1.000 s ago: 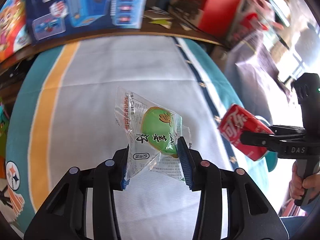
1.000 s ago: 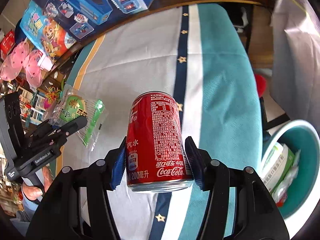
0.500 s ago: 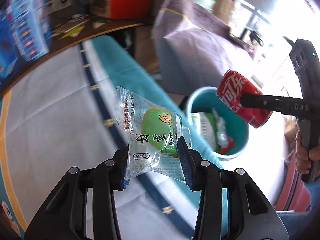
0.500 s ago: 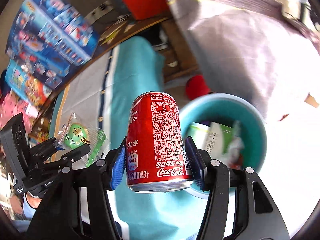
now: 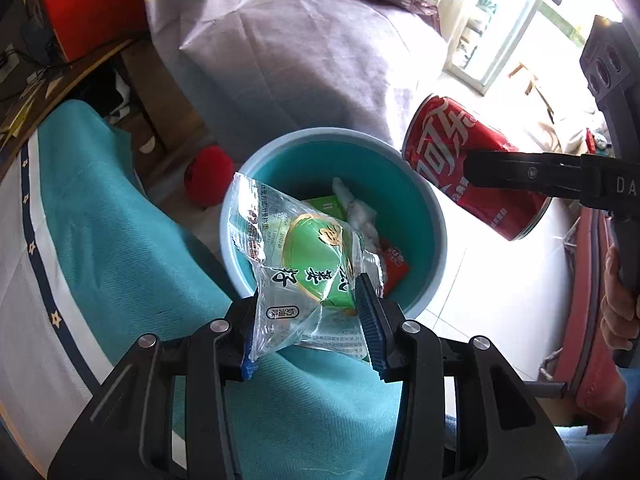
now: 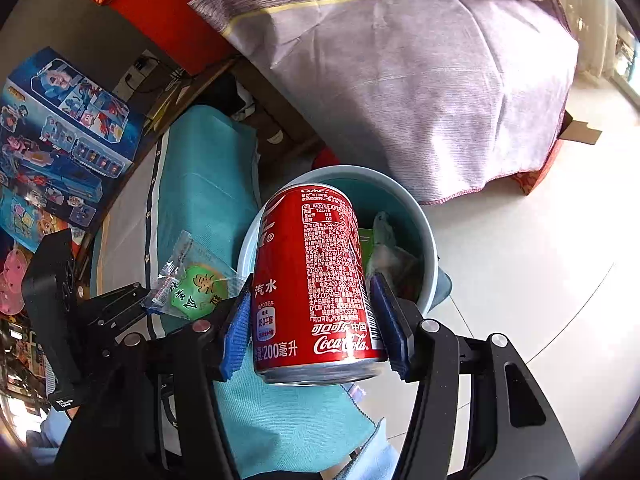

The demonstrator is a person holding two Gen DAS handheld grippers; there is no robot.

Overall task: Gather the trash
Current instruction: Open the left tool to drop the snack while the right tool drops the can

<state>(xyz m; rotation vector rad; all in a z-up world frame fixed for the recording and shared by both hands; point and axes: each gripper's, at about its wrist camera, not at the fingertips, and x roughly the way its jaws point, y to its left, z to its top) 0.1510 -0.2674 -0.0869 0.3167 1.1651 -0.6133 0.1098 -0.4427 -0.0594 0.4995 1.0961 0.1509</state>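
My left gripper (image 5: 310, 326) is shut on a clear snack packet with a green cake inside (image 5: 308, 256), held over the near rim of a teal bin (image 5: 434, 216). My right gripper (image 6: 314, 326) is shut on a red cola can (image 6: 316, 280), upright between the blue pads, just above the bin (image 6: 428, 240). In the left wrist view the can (image 5: 460, 160) hangs tilted over the bin's right rim. In the right wrist view the packet (image 6: 192, 284) and the left gripper show at the left. Green and white wrappers lie inside the bin.
A teal and white tablecloth (image 5: 120, 248) drapes over the table edge beside the bin. A lilac cloth-covered bulk (image 5: 300, 52) stands behind it, a red ball (image 5: 208, 176) on the floor between them. Toy boxes (image 6: 60, 136) line the table's far side. White floor tiles lie to the right.
Both grippers swung from above the table to over the teal bin, each keeping its hold. The table has slid out to the left of both views.
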